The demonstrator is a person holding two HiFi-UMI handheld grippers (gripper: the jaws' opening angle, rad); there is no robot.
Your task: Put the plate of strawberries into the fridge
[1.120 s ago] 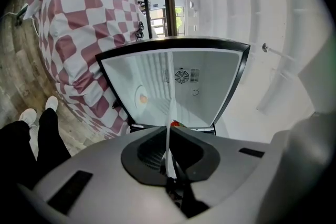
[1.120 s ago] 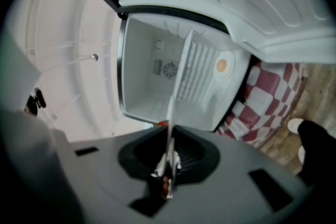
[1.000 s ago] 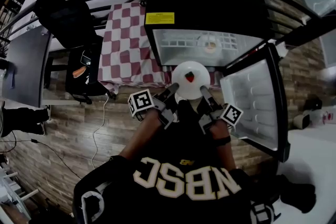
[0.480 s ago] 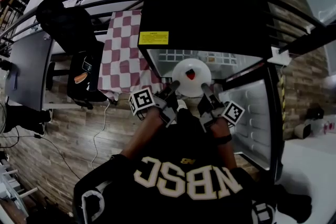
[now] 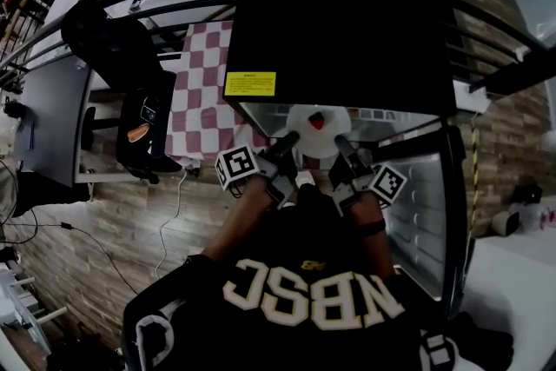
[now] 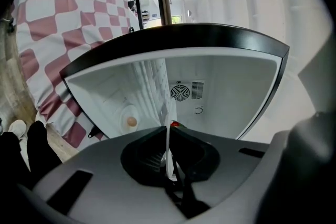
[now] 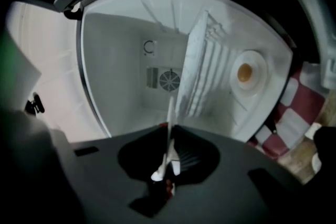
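A white plate [image 5: 306, 142] carrying one red strawberry [image 5: 318, 122] hangs at the mouth of the open black fridge [image 5: 347, 30], half under its top edge. My left gripper [image 5: 287, 142] is shut on the plate's left rim and my right gripper [image 5: 340, 143] on its right rim. In the left gripper view the plate [image 6: 169, 136] appears edge-on between the jaws, with a bit of the strawberry [image 6: 175, 125] beside it. The right gripper view shows the plate's rim [image 7: 169, 118] pinched the same way, facing the white fridge interior.
Inside the fridge are a wire shelf [image 6: 152, 86], a rear fan grille [image 6: 180, 93] and a small dish with an orange item [image 7: 245, 73]. The fridge door [image 5: 434, 213] stands open at the right. A checkered tablecloth [image 5: 201, 91] and a dark chair [image 5: 117, 43] lie to the left.
Both grippers have carried the plate forward, from in front of the fridge opening to partly under its top edge. The grips have not changed.
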